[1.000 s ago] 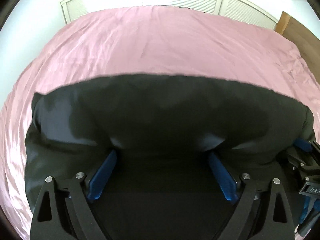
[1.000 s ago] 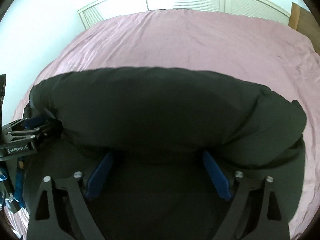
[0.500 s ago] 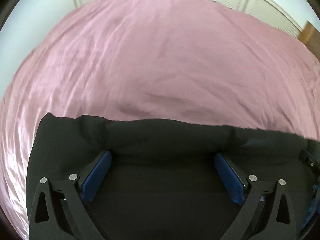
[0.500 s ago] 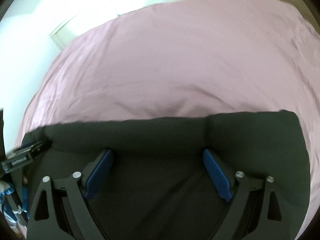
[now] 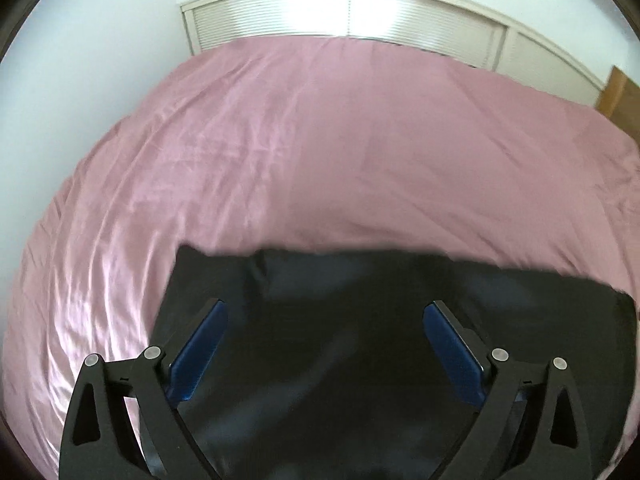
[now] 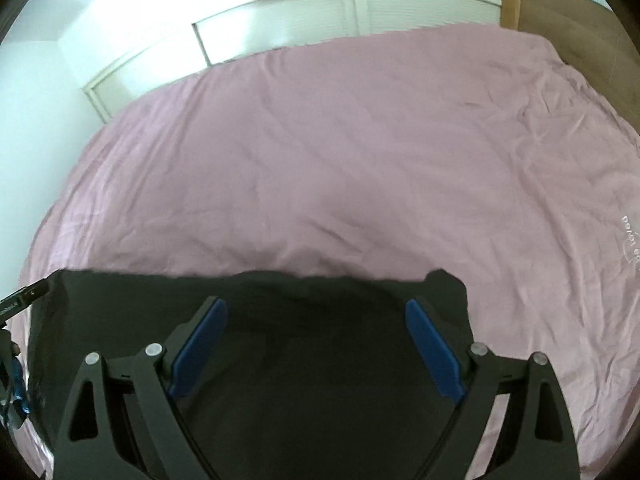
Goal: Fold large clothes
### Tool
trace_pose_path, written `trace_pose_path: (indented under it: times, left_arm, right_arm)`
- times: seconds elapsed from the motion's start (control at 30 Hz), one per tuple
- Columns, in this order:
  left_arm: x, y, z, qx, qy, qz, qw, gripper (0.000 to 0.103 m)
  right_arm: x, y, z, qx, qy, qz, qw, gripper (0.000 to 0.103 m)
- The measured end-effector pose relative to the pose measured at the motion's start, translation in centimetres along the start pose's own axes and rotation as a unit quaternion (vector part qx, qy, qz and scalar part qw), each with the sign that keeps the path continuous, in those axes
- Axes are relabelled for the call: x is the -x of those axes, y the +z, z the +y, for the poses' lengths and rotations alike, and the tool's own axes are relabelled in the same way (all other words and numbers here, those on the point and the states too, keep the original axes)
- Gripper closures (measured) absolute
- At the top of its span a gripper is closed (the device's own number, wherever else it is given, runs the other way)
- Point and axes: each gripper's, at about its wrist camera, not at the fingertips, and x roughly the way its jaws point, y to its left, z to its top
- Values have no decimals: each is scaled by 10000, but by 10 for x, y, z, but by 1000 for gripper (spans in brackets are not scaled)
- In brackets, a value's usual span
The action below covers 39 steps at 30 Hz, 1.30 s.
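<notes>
The near part of the black garment (image 5: 360, 360) runs under both cameras and off the bottom of each view, so its full shape and what kind of clothing it is cannot be made out; its dark folds are blurred. One garment is in view, lying on the pink bedsheet (image 5: 320, 140) at the near edge of the bed. Two grippers show. The left gripper (image 5: 326, 348) stands spread wide over the cloth, its two blue pads (image 5: 200, 344) apart with only flat fabric seen between them; nothing is pinched. The right gripper (image 6: 316, 344) is likewise wide open above the garment, pads (image 6: 432, 348) clear of any fold, holding nothing. Whether either fingertip brushes the cloth cannot be told. In the right wrist view a sliver of the left gripper pokes in at the left edge, mostly cut off. Beyond the garment's far edge the sheet stretches away, wrinkled, with faint white lettering (image 6: 630, 240) at the right, too curved to read. Past the bed stand white louvred closet doors (image 5: 348, 16), washed out by glare, and one wooden panel (image 6: 560, 20) at the right.
</notes>
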Motion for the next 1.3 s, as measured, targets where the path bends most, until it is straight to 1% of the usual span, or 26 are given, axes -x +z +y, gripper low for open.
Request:
trace_pose_path:
  times: [0.17, 0.23, 0.33, 0.47, 0.63, 0.8, 0.93, 1.3]
  left_arm:
    - [20, -53, -8, -242, -164, -26, 9996, 5]
    - [23, -68, -10, -320, -119, -31, 9994, 5]
    - [22, -83, -8, -348, -141, 8, 9993, 5]
    - [22, -89, -4, -325, -140, 2, 9994, 5]
    - [18, -91, -1, -335, -91, -20, 9994, 5]
    - [19, -93, 2, -375, -18, -32, 9993, 5]
    - [23, -95, 3, -409, 46, -33, 9991, 5]
    - [40, -103, 8, -520, 229, -110, 9983, 5]
  right_arm:
    - [34, -42, 23, 441, 229, 16, 9988, 11]
    - [42, -61, 33, 534, 315, 35, 9981, 11]
    - [44, -86, 41, 555, 411, 181, 9975, 11]
    - [34, -106, 45, 539, 351, 385, 9972, 11]
    - [23, -104, 33, 219, 260, 390, 9987, 11]
    - [18, -99, 22, 128, 35, 416, 9990, 11]
    - [20, -97, 12, 26, -135, 442, 9989, 11]
    - [34, -107, -22, -164, -531, 536, 9970, 11]
